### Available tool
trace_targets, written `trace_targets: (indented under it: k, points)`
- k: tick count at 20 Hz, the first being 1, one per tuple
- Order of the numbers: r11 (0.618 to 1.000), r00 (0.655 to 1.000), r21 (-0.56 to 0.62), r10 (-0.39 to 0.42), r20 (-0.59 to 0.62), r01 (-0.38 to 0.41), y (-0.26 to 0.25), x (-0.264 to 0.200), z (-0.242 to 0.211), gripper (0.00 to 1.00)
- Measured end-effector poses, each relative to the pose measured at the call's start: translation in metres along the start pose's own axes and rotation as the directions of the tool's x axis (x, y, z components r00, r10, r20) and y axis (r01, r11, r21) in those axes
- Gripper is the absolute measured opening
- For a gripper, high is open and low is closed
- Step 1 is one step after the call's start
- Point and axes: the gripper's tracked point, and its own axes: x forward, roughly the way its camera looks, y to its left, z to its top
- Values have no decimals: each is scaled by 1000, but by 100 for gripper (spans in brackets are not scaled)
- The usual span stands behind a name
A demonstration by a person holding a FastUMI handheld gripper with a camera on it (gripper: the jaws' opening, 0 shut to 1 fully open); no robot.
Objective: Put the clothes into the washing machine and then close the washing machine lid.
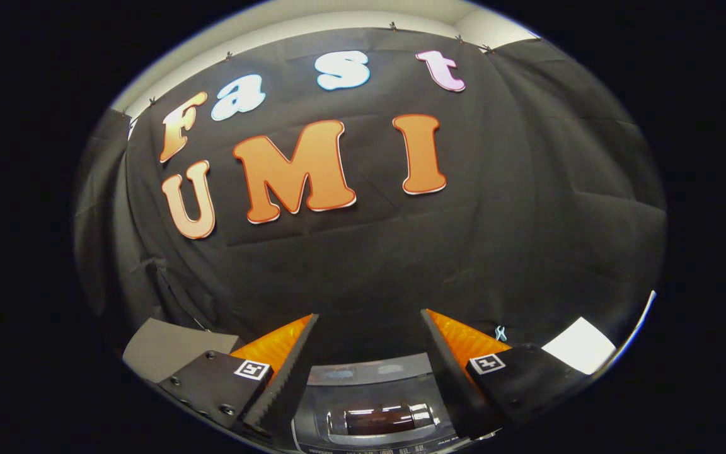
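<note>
I see my gripper (369, 328) with its 2 jaws spread wide and nothing between them, aimed at the black cloth wall (527, 208). Below, between the jaws, sits the grey washing machine (369, 372) with its dark glossy lid (379, 419). I cannot tell whether that lid is closed. A white panel (580, 345) lies beyond the right jaw.

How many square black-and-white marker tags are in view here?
2. One marker tag sits on one finger of the open, empty gripper, the other tag on the opposite finger, above the washing machine lid. Others may be hidden.
</note>
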Motion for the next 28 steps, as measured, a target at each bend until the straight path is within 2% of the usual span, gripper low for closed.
trace_targets:
  k: [12,24,28]
  points:
    - [999,996,-36,-11,89,14,-6,-36,71,99]
    - [988,983,-74,-122,141,133,-26,-55,134,99]
    - [990,985,-58,-120,127,128,-17,-51,139,99]
